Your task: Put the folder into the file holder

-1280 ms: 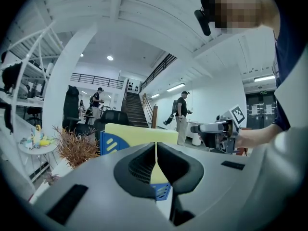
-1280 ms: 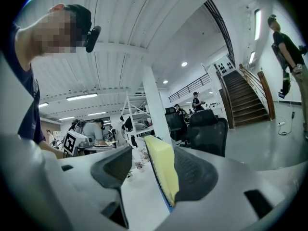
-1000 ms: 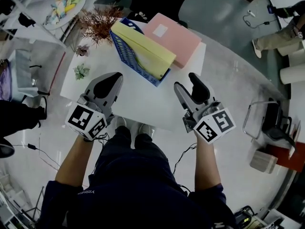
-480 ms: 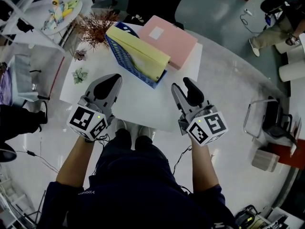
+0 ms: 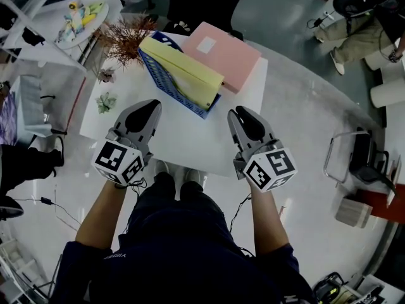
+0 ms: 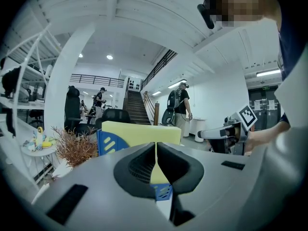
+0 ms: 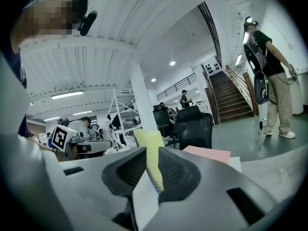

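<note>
A yellow folder [image 5: 186,68] stands on edge in the blue file holder [image 5: 156,66] at the back of the white table [image 5: 183,138]. A pink folder [image 5: 226,52] lies flat just behind the holder. My left gripper [image 5: 150,104] hovers over the table's front left, shut with nothing in it. In the left gripper view the yellow folder [image 6: 139,131] and blue file holder [image 6: 107,143] stand ahead of it. My right gripper [image 5: 243,111] is at the front right. Its jaws have just been closing to a narrow gap, with nothing between them. Past them show the yellow folder [image 7: 150,141] and pink folder [image 7: 207,153].
A dried reddish plant [image 5: 130,33] and two small succulents [image 5: 107,100] sit at the table's left edge. A round side table [image 5: 79,14] with toys is at the far left. A chair [image 5: 354,160] stands to the right. A person [image 7: 267,57] stands by the stairs.
The right gripper's jaws have drawn from wide apart to nearly together. The left gripper has stayed where it was.
</note>
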A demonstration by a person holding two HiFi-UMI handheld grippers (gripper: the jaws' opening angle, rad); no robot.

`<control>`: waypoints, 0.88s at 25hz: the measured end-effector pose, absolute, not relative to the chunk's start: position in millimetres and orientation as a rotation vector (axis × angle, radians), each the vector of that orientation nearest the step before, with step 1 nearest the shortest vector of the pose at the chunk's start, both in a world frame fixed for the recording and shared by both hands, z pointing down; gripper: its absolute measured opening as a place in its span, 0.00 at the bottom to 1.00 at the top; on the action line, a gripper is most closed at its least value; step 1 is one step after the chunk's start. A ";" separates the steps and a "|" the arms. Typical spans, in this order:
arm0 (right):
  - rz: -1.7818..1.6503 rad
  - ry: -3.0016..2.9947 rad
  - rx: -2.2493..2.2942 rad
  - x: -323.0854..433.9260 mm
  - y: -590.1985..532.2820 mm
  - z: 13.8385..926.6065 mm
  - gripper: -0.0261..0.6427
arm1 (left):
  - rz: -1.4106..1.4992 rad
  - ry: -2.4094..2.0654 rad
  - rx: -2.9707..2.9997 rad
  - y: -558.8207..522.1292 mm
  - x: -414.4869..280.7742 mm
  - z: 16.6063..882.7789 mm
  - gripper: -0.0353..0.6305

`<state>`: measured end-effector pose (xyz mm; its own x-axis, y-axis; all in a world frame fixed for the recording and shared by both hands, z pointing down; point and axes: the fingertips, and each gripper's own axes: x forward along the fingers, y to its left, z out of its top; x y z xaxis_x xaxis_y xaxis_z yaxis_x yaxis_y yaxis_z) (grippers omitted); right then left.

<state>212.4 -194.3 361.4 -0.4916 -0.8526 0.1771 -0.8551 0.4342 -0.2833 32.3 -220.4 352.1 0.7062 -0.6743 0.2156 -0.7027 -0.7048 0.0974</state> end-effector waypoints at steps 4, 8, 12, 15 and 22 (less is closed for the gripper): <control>0.527 -2.647 1.589 213.0 -195.0 361.7 0.10 | 0.252 -1.115 2.737 -220.0 31.3 353.1 0.11; 0.525 -2.643 1.594 212.5 -195.7 362.3 0.08 | 0.255 -1.114 2.736 -219.9 30.3 354.4 0.11; 0.520 -2.635 1.600 211.6 -196.0 363.3 0.07 | 0.257 -1.111 2.738 -219.8 29.3 355.3 0.11; 0.525 -2.632 1.598 210.9 -196.3 364.7 0.06 | 0.258 -1.107 2.739 -220.0 30.1 355.0 0.11; 0.544 -2.627 1.593 208.6 -196.2 368.5 0.05 | 0.259 -1.099 2.741 -219.3 30.8 355.0 0.11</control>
<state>208.6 -196.2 368.5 -0.4784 -0.8561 0.1957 -0.8634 0.4178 -0.2827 30.8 -219.3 355.0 0.7122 -0.6647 0.2257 -0.6955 -0.7116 0.0992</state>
